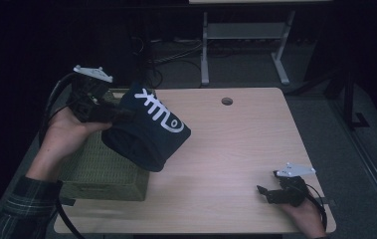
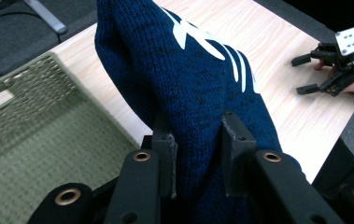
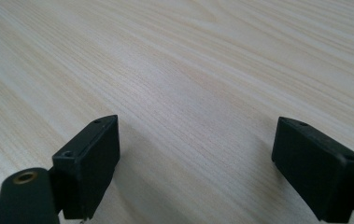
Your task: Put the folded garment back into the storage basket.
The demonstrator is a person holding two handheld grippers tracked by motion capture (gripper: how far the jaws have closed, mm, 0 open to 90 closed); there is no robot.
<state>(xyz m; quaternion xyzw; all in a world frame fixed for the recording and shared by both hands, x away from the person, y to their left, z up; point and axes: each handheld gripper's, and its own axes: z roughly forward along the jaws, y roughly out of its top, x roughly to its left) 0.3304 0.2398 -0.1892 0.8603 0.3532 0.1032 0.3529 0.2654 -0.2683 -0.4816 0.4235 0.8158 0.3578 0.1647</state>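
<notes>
While my left gripper [image 1: 107, 113] is clamped on a fold of the dark blue knitted hat [image 1: 148, 127], the hat hangs clear of the table [image 1: 235, 144], at its far left, partly over the right edge of the green woven basket [image 1: 96, 172]. In the left gripper view both pads [image 2: 167, 154] press into the knit, with the basket's open interior lying to the left of the hat. I judge the pick-up complete and the transfer part done: the hat is lifted and at the basket but not yet inside it, so moving it over the opening and releasing it remain. My right gripper [image 1: 270, 191] rests at the near right of the table, jaws wide apart, holding nothing but bare wood between them
</notes>
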